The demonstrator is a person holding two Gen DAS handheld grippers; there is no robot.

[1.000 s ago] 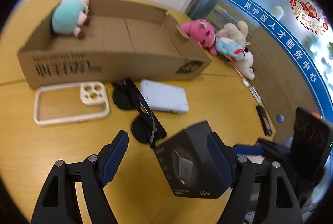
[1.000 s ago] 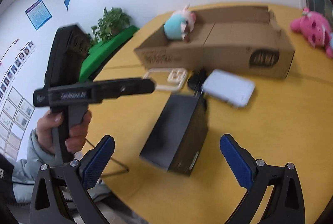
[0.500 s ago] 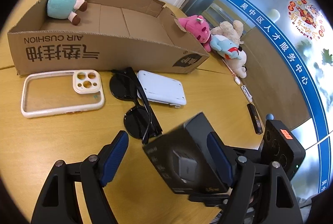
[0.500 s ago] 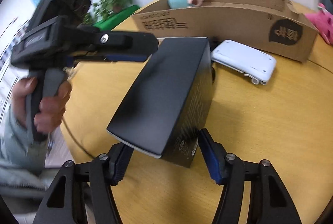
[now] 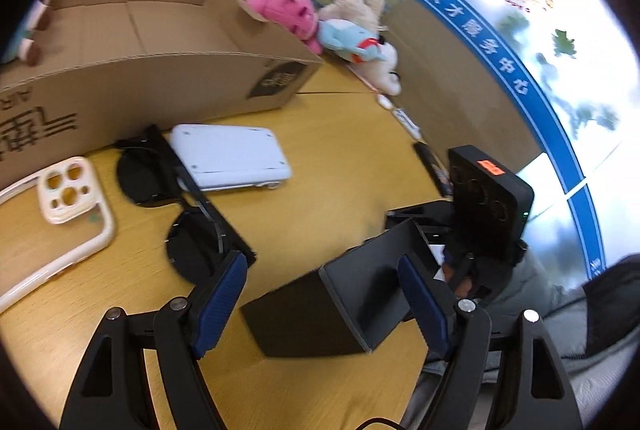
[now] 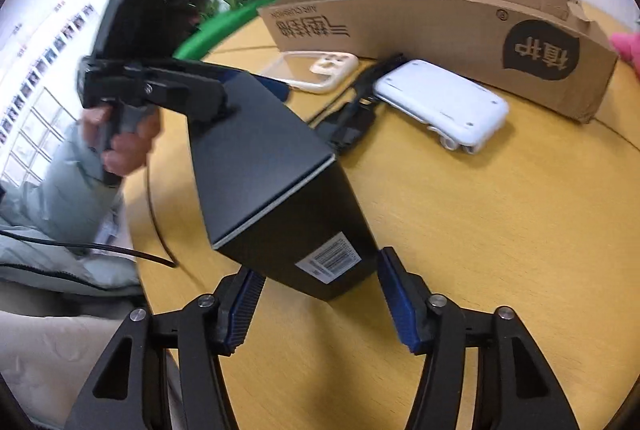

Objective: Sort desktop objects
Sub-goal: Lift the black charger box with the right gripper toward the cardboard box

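My right jaws point(image 6: 316, 304) are clamped on the near end of the black box point(image 6: 276, 170), pads against both its sides, so it tips up off the desk point(image 6: 500, 230). My left jaws point(image 5: 320, 302) stand wide around its other end, one pad near the box, neither clearly pressing; I judge they are there to steady it. Both tools slant down toward the desk, facing each other. The cardboard carton point(image 6: 460, 26) waits at the far side, behind the white device point(image 6: 440, 102), sunglasses point(image 5: 180, 190) and phone case point(image 5: 68, 198).
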